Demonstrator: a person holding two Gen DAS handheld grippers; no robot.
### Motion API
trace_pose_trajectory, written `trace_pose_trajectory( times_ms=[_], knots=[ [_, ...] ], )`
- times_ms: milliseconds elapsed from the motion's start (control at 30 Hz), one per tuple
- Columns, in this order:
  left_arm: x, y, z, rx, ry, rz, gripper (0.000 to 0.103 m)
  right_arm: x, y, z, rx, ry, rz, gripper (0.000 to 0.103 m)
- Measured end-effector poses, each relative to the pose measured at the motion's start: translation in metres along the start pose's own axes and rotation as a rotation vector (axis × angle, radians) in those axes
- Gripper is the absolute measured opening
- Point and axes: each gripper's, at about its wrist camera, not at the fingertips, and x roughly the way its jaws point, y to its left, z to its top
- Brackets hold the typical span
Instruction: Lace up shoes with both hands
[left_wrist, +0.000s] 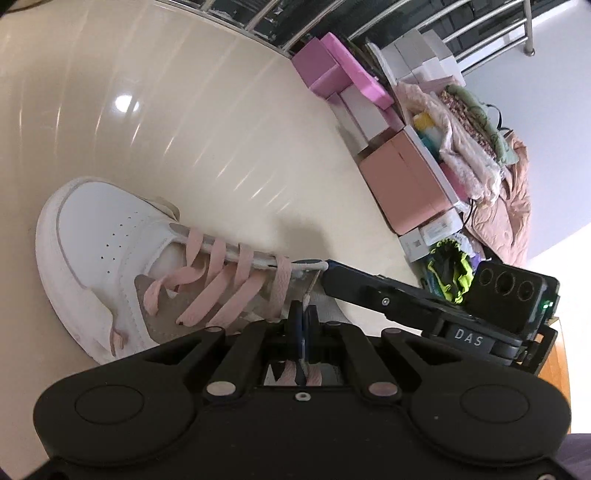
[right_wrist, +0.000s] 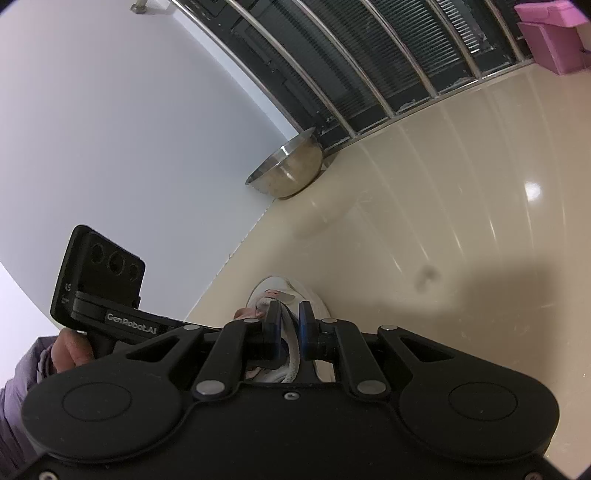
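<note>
floor: glossy cream (right_wrist: 461, 155), lamp glare | wall: plain pale (right_wrist: 110, 110) | railing: steel bars (right_wrist: 369, 66) before dark louvres | corner: steel bowl (right_wrist: 286, 171) | side: pink boxes (left_wrist: 402, 184), heaped fabrics (left_wrist: 472, 147)

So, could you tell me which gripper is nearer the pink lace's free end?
Left. The left gripper is shut on the pink lace at its free end; the right gripper pinches the shoe at its eyelet edge, just beside.

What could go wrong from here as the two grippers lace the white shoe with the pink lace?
1. The left gripper pinches only the thin lace tip; it could slip free.
2. The right gripper holds just the shoe's collar edge, so a hard tug might shift the shoe.
3. The lower pink lace crossings sit loose and may snag.
</note>
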Motion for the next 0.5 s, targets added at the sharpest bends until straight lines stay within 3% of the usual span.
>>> trace_pose_trajectory(
  times_ms=[500],
  knots=[
    [0.01,0.012,-0.002,-0.12,-0.008,-0.059,0.003,0.0,-0.001,0.0,0.022,-0.016,-0.001,0.009]
  ],
)
